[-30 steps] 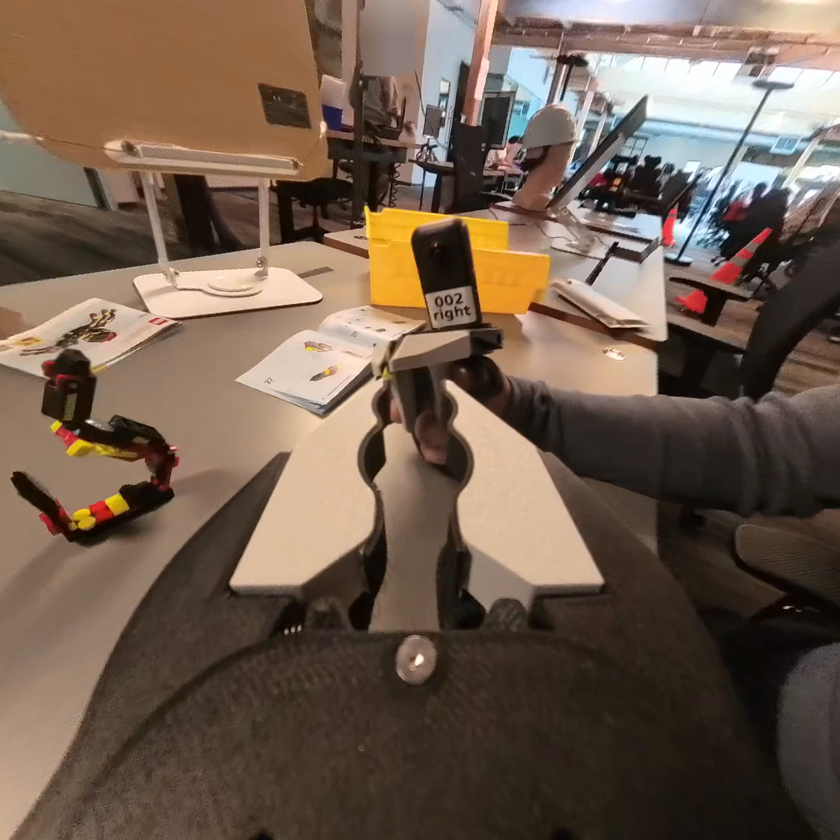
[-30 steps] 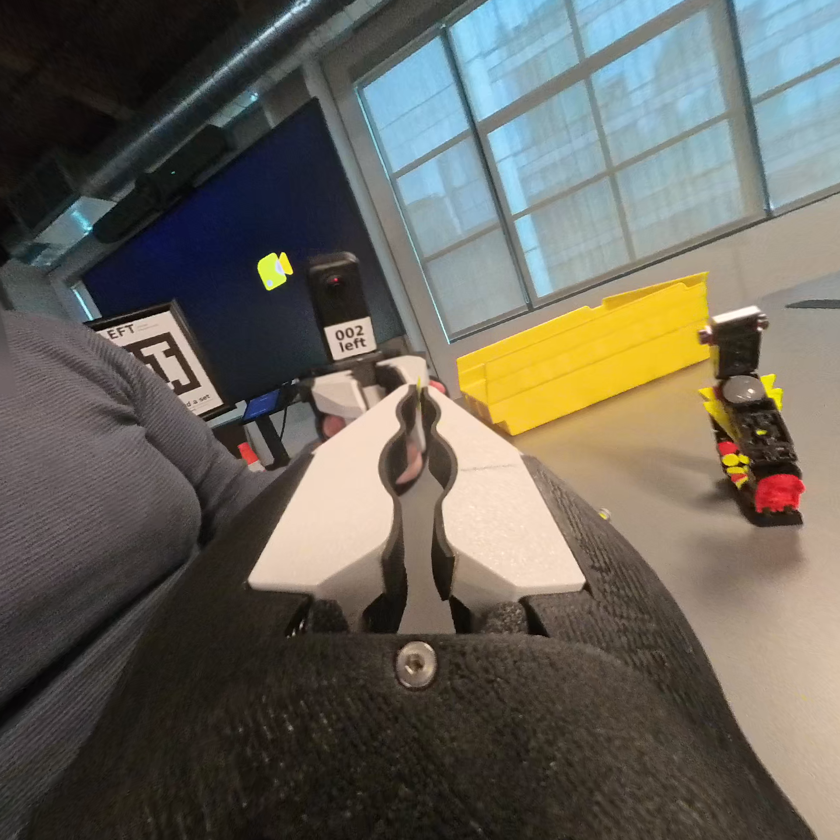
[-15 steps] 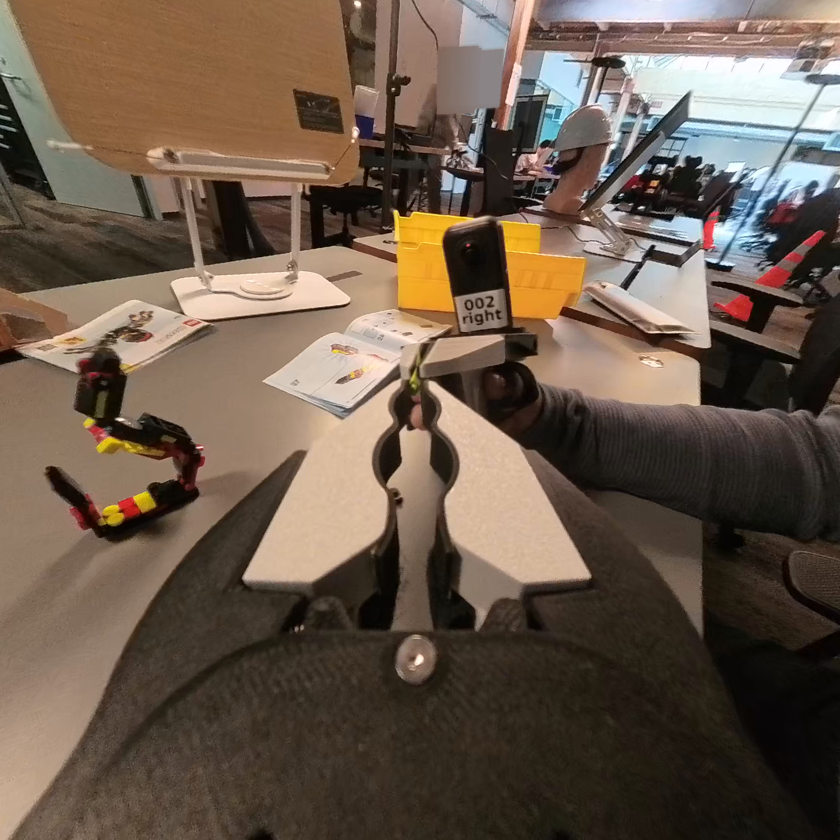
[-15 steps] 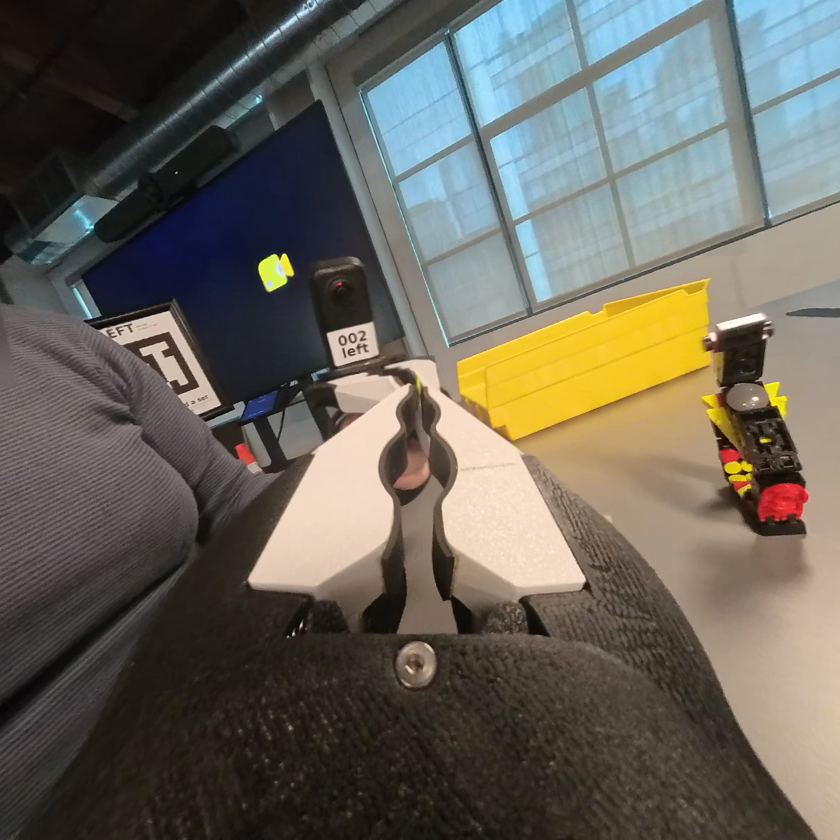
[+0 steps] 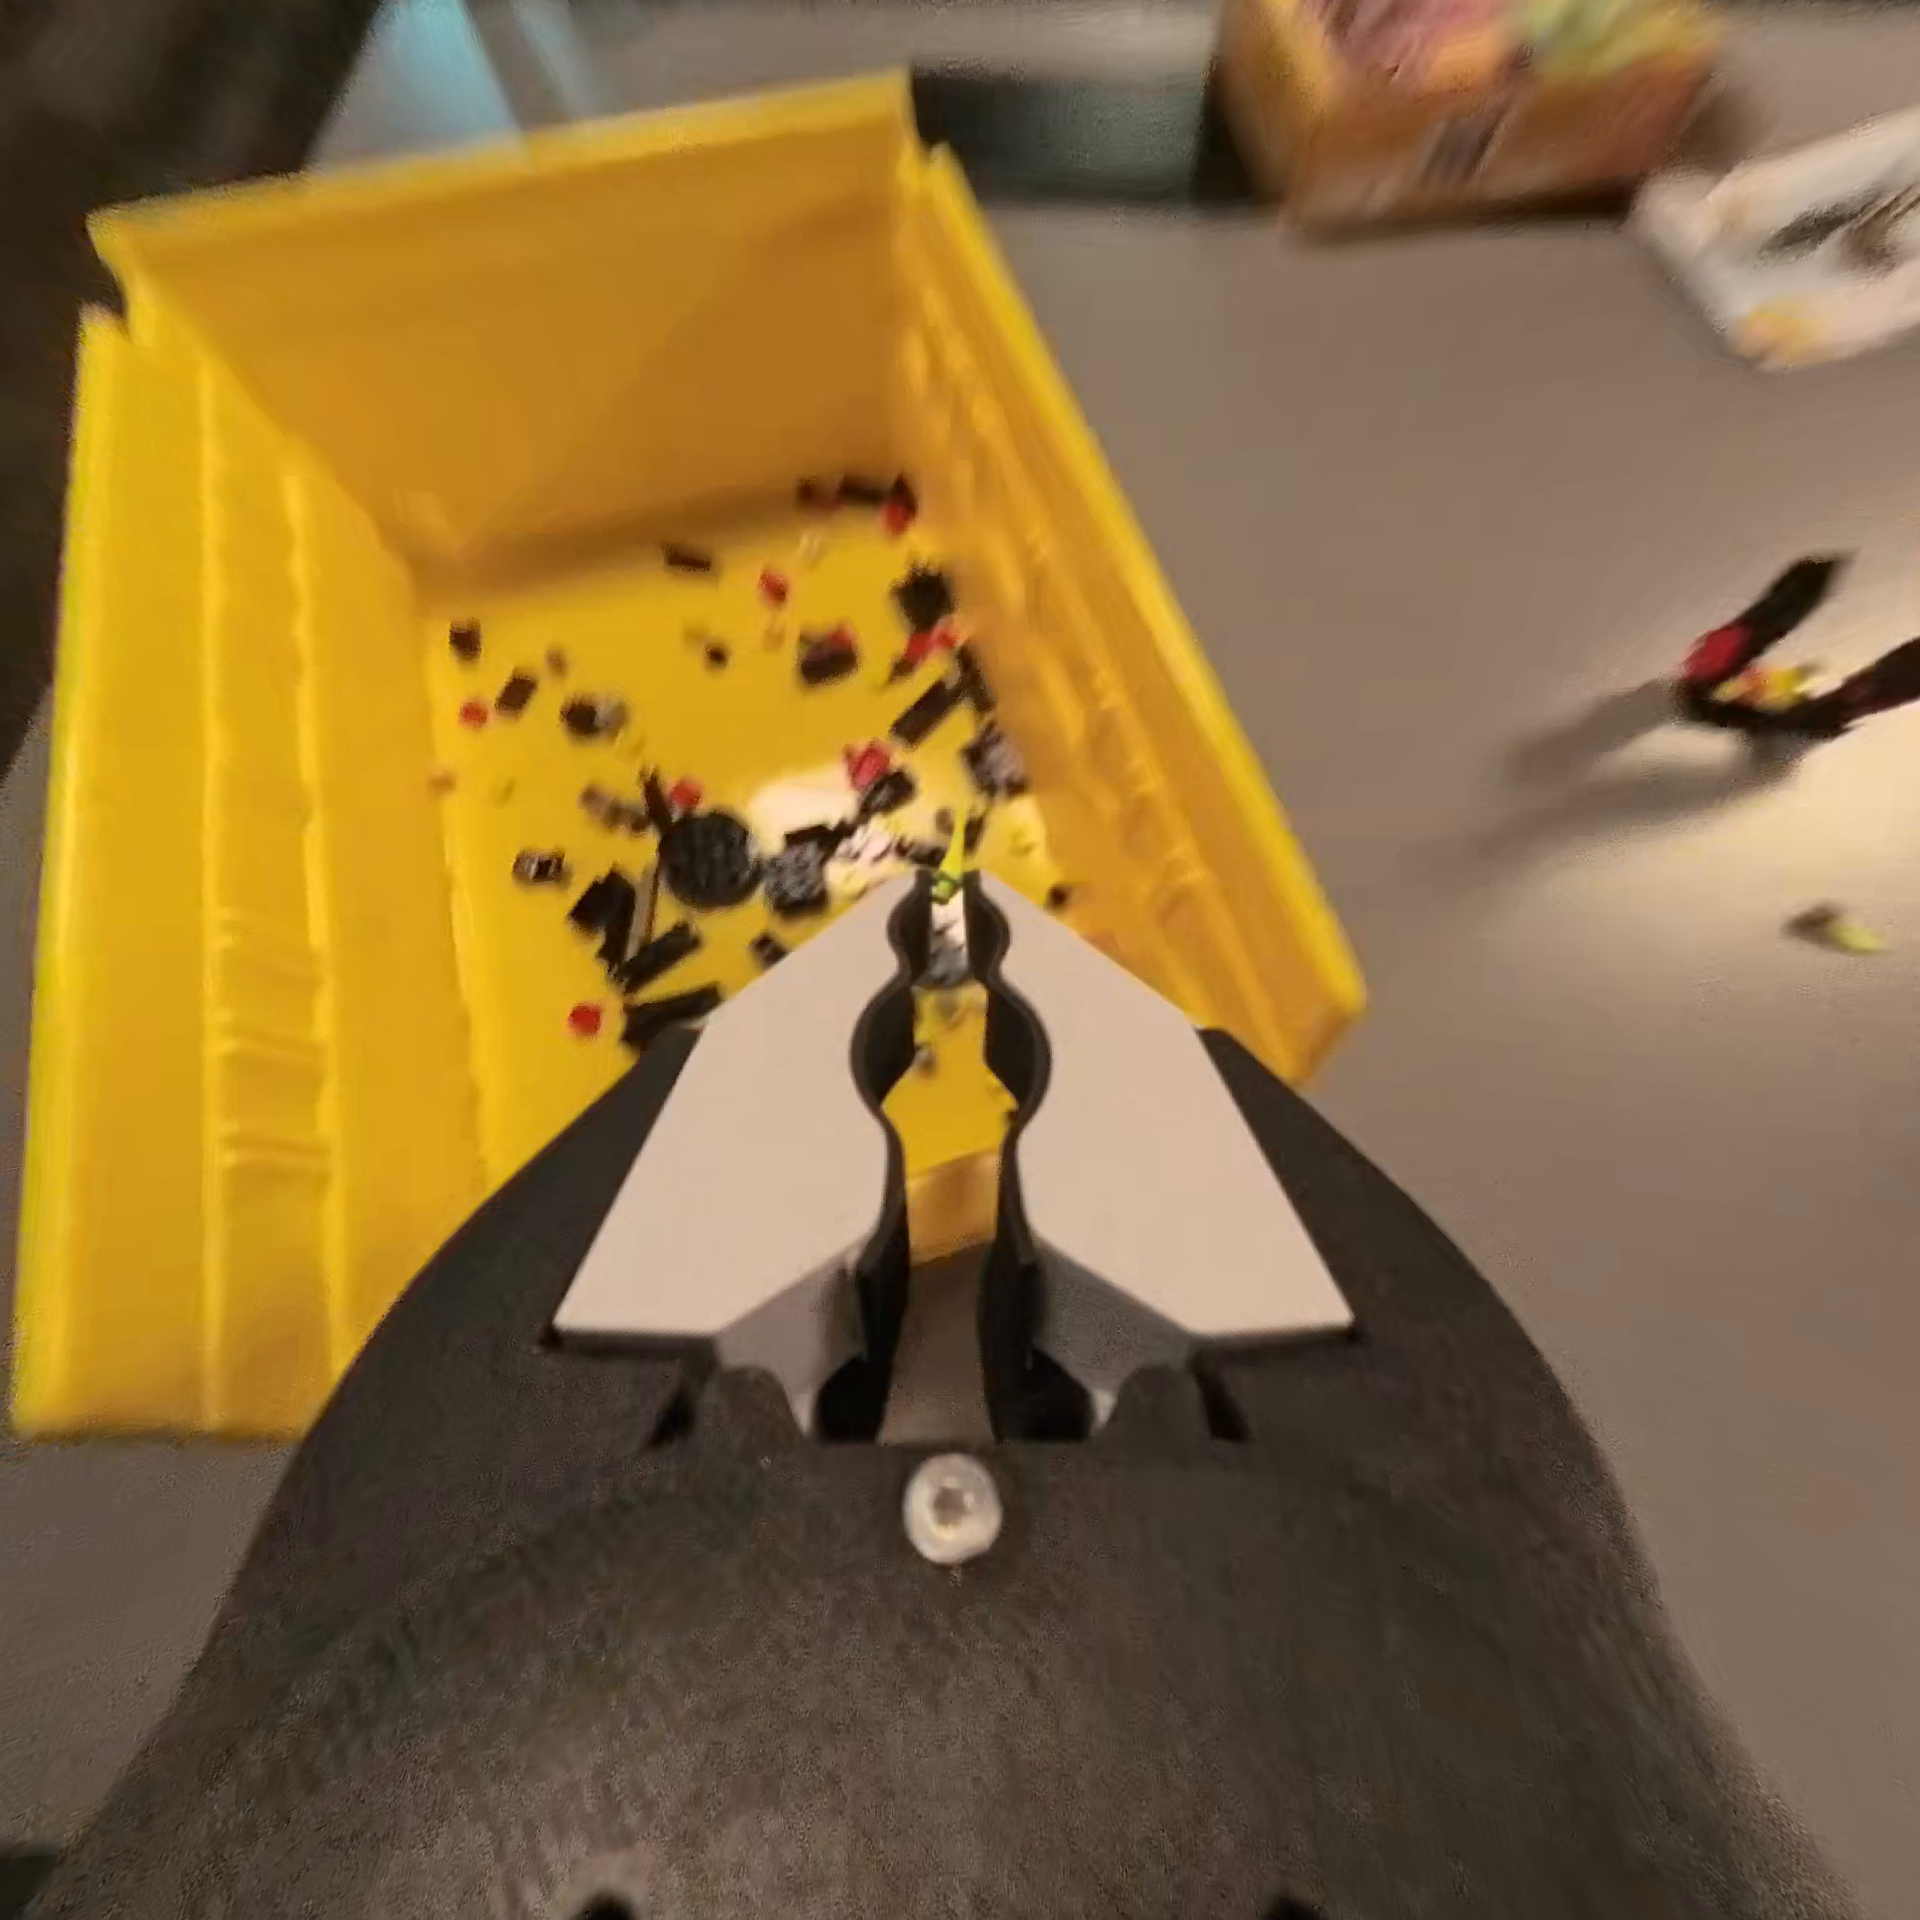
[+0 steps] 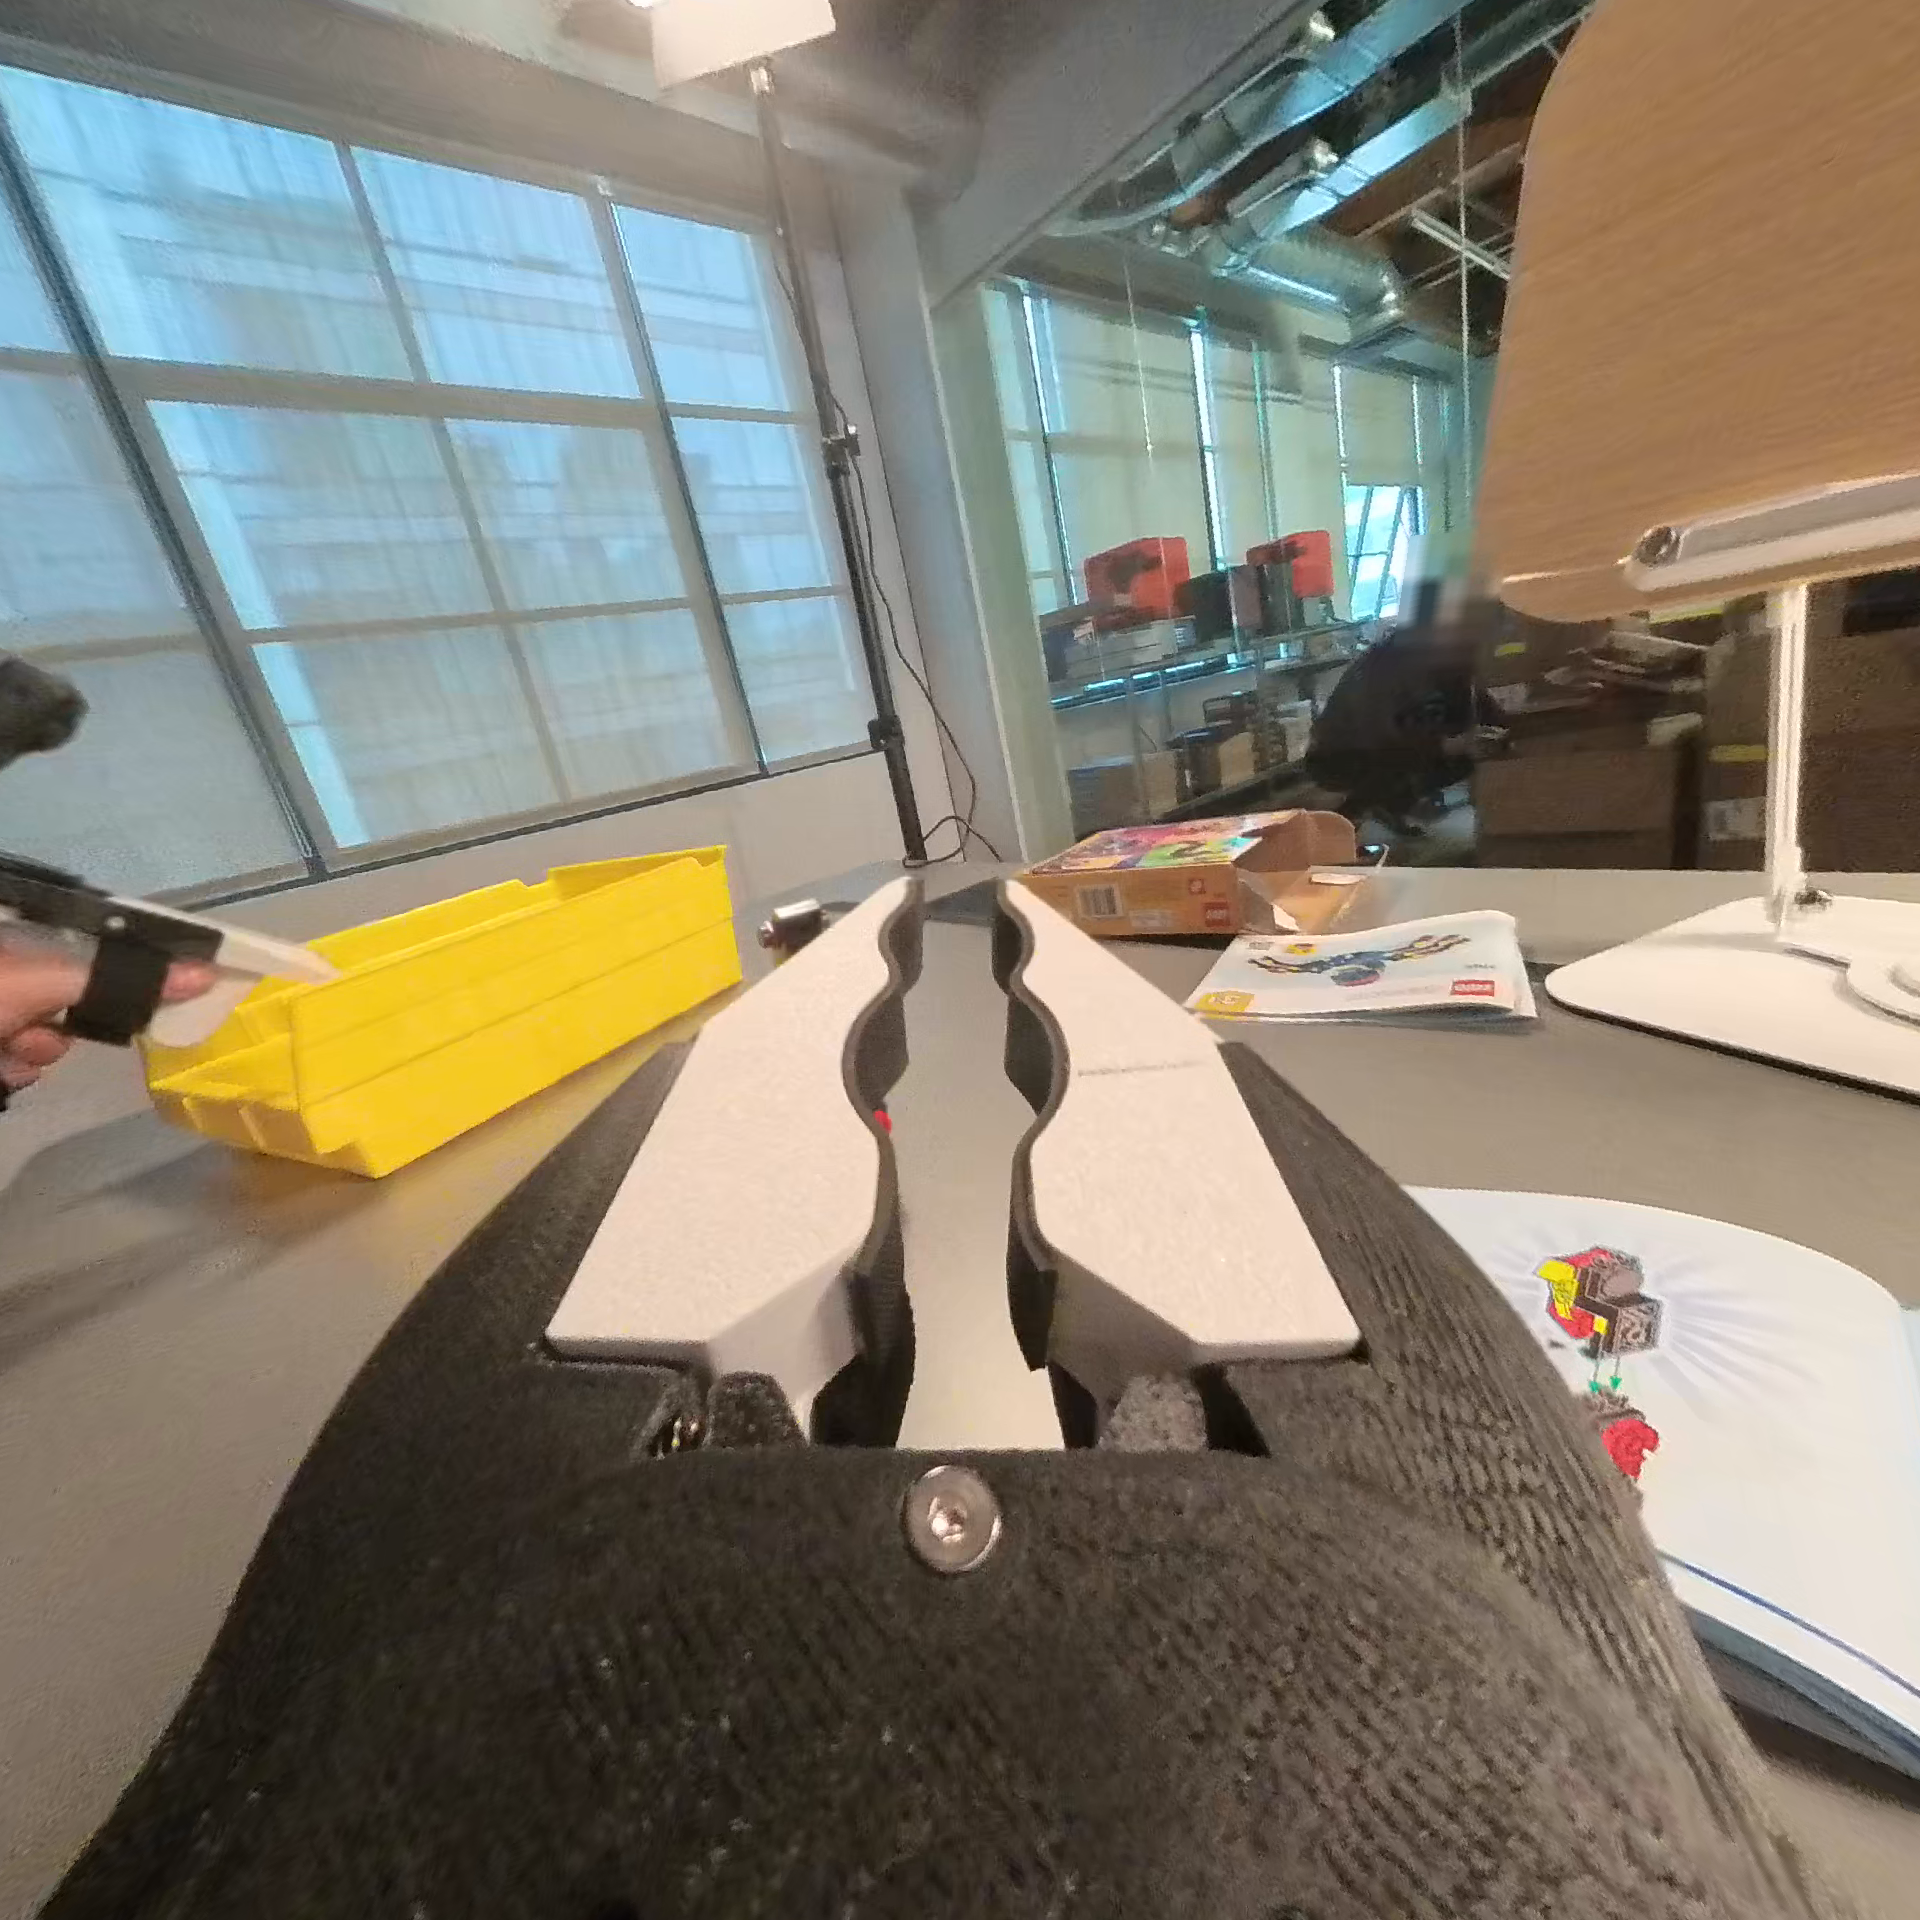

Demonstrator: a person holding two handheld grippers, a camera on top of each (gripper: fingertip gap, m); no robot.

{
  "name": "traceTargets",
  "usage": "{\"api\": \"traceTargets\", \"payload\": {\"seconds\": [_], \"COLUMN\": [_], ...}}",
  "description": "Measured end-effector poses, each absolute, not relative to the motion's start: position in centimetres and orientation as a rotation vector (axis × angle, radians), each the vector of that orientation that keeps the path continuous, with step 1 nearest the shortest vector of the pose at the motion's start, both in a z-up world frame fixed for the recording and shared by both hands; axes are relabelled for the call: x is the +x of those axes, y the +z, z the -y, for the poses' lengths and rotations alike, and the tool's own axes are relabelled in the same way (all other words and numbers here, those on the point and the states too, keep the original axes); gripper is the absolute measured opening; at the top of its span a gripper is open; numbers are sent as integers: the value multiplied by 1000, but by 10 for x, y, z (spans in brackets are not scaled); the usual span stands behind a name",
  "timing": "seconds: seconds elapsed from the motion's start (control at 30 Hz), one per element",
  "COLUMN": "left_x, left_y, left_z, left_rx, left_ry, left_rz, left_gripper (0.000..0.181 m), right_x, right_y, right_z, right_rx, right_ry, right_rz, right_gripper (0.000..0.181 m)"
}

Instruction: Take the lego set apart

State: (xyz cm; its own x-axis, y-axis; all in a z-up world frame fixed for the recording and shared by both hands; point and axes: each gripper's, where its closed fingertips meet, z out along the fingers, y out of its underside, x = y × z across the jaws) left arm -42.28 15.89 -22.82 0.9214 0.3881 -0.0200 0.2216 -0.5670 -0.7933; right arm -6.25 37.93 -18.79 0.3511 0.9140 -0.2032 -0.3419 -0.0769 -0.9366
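A grey tabletop fills the foreground. Behind its far edge, a wall of tall grid-paned windows lets in pale daylight, with a second, brighter bank of windows deeper in the room. A black pole stand rises beside a grey column. Exposed metal ducts run under the ceiling. Shelving with boxes and 2 orange machines lines the back. A wooden panel on a white stand sits at the tabletop's right edge.

A wooden-shaded lamp on a white base; cardboard box beyond a closed booklet.
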Motion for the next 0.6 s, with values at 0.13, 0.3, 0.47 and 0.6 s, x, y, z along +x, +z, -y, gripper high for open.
{"api": "traceTargets", "payload": {"seconds": [0.13,0.3,0.47,0.6], "left_x": [-435,-432,-443,-420], "left_y": [-266,-290,-274,-211], "left_z": [-149,-146,-144,-133], "left_rx": [-2441,-2628,-2536,-2230], "left_ry": [207,183,379,582], "left_rz": [464,476,520,540], "left_gripper": [4,33,60,61], "right_x": [-66,-66,-65,-65], "right_y": [-196,-198,-198,-198], "right_z": [-383,-384,-386,-385], "right_rx": [-1268,-1277,-1288,-1289], "right_ry": [1144,1160,1188,1187], "right_rz": [622,619,600,607], "right_gripper": [10,9,9,9]}}
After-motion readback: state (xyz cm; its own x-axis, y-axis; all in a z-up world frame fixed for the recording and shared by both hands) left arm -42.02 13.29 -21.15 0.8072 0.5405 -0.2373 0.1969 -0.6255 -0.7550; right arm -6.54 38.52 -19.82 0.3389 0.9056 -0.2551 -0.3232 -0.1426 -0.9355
